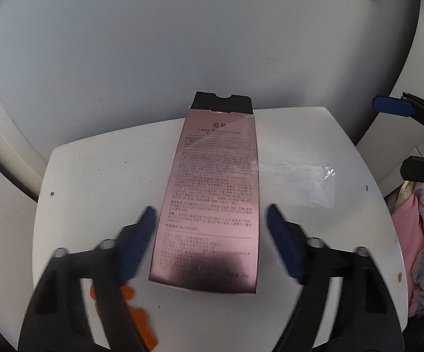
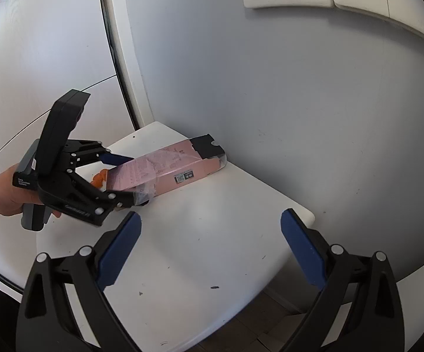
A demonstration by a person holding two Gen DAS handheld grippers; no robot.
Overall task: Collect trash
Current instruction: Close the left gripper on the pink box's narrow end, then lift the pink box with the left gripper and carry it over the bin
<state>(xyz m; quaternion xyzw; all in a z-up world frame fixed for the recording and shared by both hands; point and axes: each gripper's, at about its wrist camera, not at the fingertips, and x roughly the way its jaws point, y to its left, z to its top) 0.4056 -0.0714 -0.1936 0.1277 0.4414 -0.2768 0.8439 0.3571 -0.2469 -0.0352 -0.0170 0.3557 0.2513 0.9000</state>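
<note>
One pink box (image 1: 209, 199) lay flat on the white table (image 1: 94, 182), its far end with the black flap (image 1: 220, 104) close to the wall (image 1: 182, 44). Clear wrap (image 1: 300, 182) trailed off its side across the tabletop, and some orange scraps (image 1: 135, 316) lay beside its near end.

Both pads of the left gripper (image 1: 210, 246) stood on either side of the box's near end. A narrow gap showed at each long edge, so the jaws bracketed the box without yet pressing it. The right gripper (image 2: 210, 252) hung wide open over bare table, nearer the camera than the box, holding nothing. A hand (image 2: 3, 193) gripped the left tool's handle.

The box looked like thin, empty cardboard: light, fairly stiff along its length, but likely to cave in if squeezed hard across its broad faces. Its shiny printed surface and the loose film would probably be slippery. A hold across the two long edges near the end, as the pads were set, seemed sound; the folded edges should resist crushing better than the flat faces. The trailing film could drag or snag on lifting.
</note>
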